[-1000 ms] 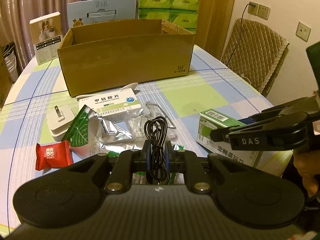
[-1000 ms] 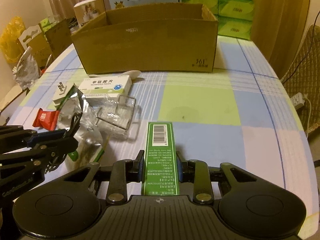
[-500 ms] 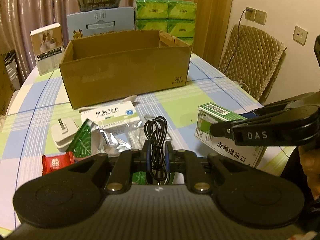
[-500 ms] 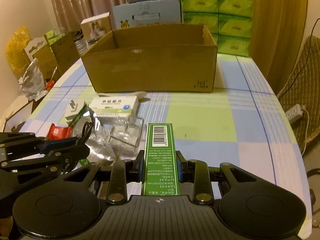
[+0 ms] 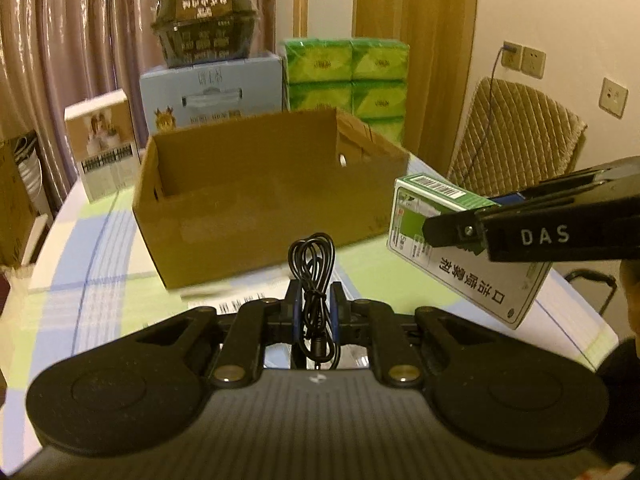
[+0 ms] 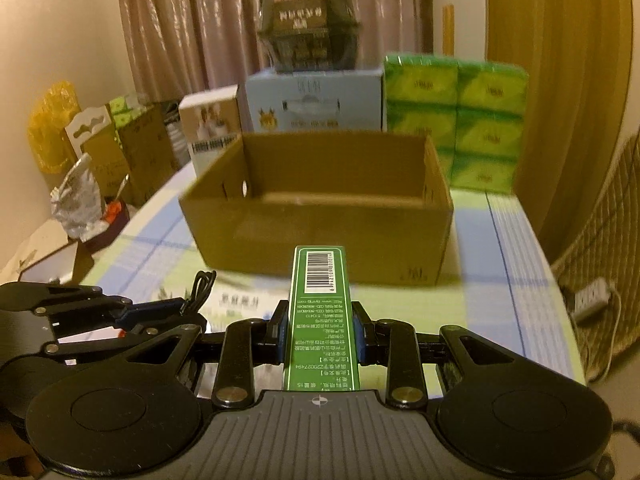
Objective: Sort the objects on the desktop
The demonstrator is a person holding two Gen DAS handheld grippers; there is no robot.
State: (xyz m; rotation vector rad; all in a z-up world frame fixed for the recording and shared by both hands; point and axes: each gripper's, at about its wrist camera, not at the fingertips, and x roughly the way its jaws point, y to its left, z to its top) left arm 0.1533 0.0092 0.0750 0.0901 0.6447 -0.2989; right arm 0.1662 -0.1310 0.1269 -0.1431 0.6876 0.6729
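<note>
My left gripper [image 5: 313, 312] is shut on a coiled black cable [image 5: 312, 268] and holds it in the air in front of the open cardboard box [image 5: 256, 216]. My right gripper [image 6: 320, 326] is shut on a green and white medicine box [image 6: 320, 304], held up facing the cardboard box [image 6: 320, 240]. The medicine box also shows at the right of the left wrist view [image 5: 464, 252], clamped by the right gripper [image 5: 436, 228]. The left gripper with the cable shows at the lower left of the right wrist view [image 6: 188, 312].
Behind the cardboard box stand green tissue packs [image 5: 344, 76], a light blue box [image 5: 212, 92] with a dark container on top, and a small white box [image 5: 104, 140]. A padded chair [image 5: 516, 136] stands right of the checked tablecloth [image 5: 80, 280]. A white medicine box [image 6: 240, 304] lies below.
Both grippers have risen from the table and moved forward toward the cardboard box, carrying the cable and the green medicine box. The loose items on the table have dropped out of view.
</note>
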